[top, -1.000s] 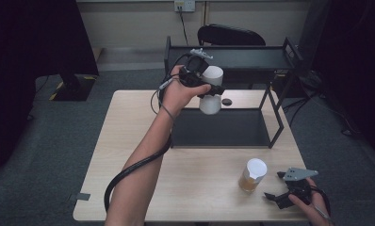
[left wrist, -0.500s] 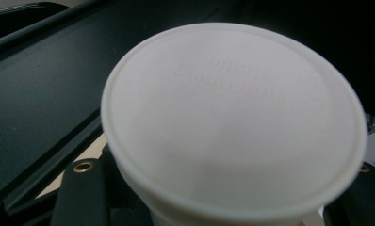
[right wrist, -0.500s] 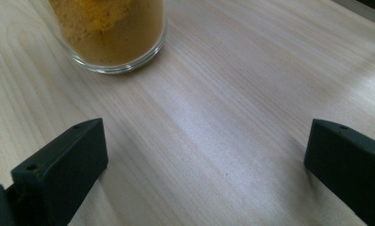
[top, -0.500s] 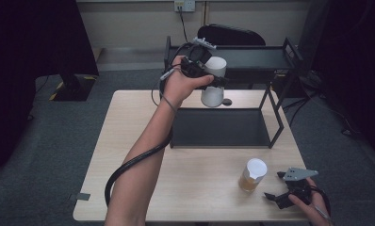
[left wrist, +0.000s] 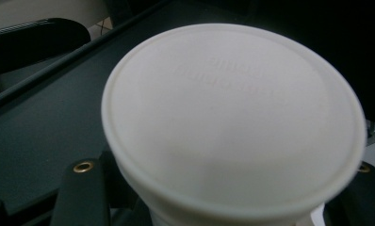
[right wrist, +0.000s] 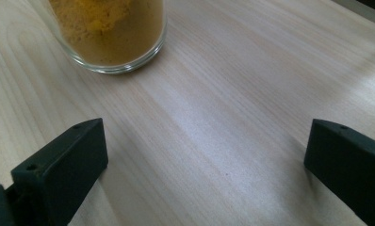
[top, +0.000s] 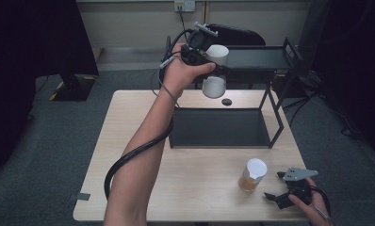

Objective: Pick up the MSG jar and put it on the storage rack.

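the left gripper (top: 213, 70) has its fingers clenched on a white jar (top: 215, 85) raised beside the black shelf (top: 256, 59), while the right gripper (top: 282, 188) rests on the counter (top: 199, 188), fingers (right wrist: 58, 174) spread wide, near a glass jar (top: 253, 175).

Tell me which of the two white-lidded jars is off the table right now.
The white jar up by the black shelf rack, clamped in the left tongs. The other jar, holding yellow-brown powder, stands on the table near the open right tongs.

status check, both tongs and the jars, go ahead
Left tongs shut on white-lidded jar, raised beside the rack's top shelf. Right tongs open, empty, low over the table. Powder jar standing, untouched.
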The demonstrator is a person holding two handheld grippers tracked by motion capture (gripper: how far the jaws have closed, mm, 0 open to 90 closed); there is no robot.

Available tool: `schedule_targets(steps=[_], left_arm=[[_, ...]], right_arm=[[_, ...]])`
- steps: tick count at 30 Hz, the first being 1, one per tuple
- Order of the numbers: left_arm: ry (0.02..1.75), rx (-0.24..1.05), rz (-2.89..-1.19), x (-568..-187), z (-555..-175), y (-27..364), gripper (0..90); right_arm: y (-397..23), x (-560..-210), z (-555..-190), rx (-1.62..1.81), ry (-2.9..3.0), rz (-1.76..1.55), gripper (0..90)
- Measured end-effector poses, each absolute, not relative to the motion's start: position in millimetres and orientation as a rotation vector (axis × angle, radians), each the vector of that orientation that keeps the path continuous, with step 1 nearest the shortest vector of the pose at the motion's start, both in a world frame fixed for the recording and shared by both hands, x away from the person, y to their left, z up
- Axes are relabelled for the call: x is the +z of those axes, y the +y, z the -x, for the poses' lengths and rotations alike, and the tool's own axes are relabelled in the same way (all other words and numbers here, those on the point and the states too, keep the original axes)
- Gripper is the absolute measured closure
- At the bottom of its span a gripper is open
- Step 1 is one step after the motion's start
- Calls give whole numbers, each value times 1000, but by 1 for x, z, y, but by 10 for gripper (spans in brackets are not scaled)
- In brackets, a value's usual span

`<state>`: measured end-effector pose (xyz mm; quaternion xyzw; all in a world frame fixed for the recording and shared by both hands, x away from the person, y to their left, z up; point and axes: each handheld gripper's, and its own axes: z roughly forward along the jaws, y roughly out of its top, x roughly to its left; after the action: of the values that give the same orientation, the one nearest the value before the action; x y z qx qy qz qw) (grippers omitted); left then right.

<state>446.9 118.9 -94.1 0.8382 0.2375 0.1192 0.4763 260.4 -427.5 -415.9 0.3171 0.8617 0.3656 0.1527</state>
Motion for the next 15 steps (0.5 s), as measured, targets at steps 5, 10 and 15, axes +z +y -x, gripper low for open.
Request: schedule_targets(steps=[5, 10, 15], left_arm=[[581, 292, -2038, -87, -448, 121, 350], [578, 305, -2036, -76, -447, 120, 349], [577, 313, -2028, -67, -446, 120, 349]], right_arm=[[-427, -416, -260, 1048, 2473, -912, 0], [-427, -416, -260, 1048, 2473, -911, 0], [-427, -416, -260, 1049, 2472, -911, 0]])
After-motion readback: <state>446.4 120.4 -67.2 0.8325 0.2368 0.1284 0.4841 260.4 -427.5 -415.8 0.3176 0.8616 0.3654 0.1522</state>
